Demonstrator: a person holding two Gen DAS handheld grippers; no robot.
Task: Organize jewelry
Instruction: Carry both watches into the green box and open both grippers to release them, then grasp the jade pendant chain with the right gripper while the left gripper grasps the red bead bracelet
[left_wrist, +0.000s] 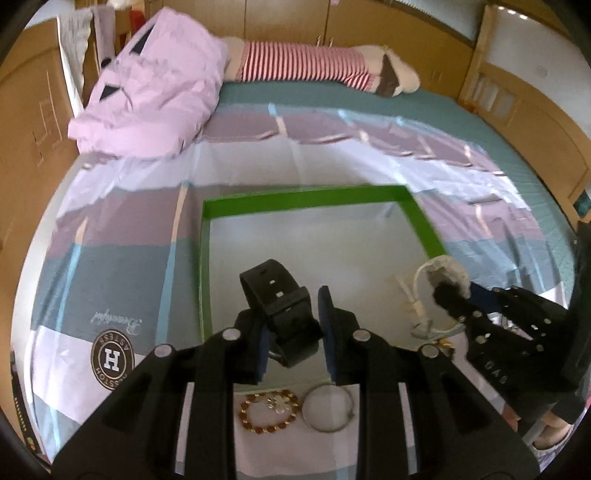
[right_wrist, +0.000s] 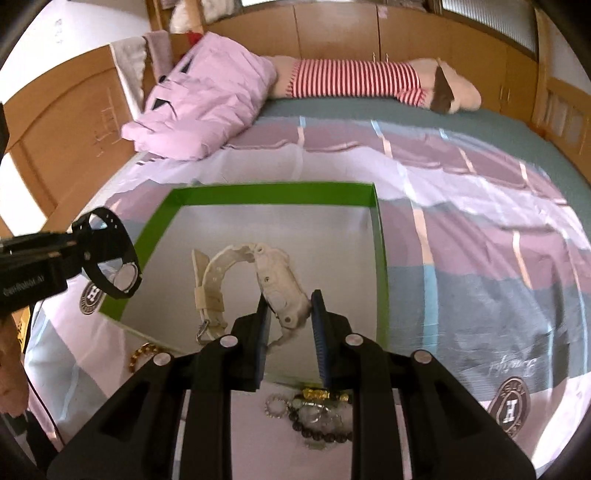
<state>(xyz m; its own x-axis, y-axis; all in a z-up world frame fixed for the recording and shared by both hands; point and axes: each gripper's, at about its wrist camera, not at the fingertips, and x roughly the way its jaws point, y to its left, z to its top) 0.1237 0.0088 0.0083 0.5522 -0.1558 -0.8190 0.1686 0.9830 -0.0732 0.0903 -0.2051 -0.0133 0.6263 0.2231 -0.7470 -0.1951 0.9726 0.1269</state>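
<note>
Step in hand: 2 watches being carried into the box (right_wrist: 380, 236) on the bed (right_wrist: 480, 221).

- Left gripper (left_wrist: 293, 332): clamped on black watch (left_wrist: 280, 314), held over the box's near left edge.
- Right gripper (right_wrist: 290, 325): closed on white watch (right_wrist: 273, 284), over the box floor.

Next move: lowering and release inside the box is judged due.

Nearby: bracelet (left_wrist: 267, 411), ring (left_wrist: 328, 406) and beads (right_wrist: 314, 417) are left on the sheet, near side; nothing is seen in the way.

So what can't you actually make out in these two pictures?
- Black watch: left wrist view shows only strap and buckle; its dial faces away.
- White watch: its dial can't be seen in the right wrist view; the right gripper covers part of it in the left wrist view.
- Tangled beads and chains: right wrist view, partly behind the gripper's fingers, too small to count.
</note>
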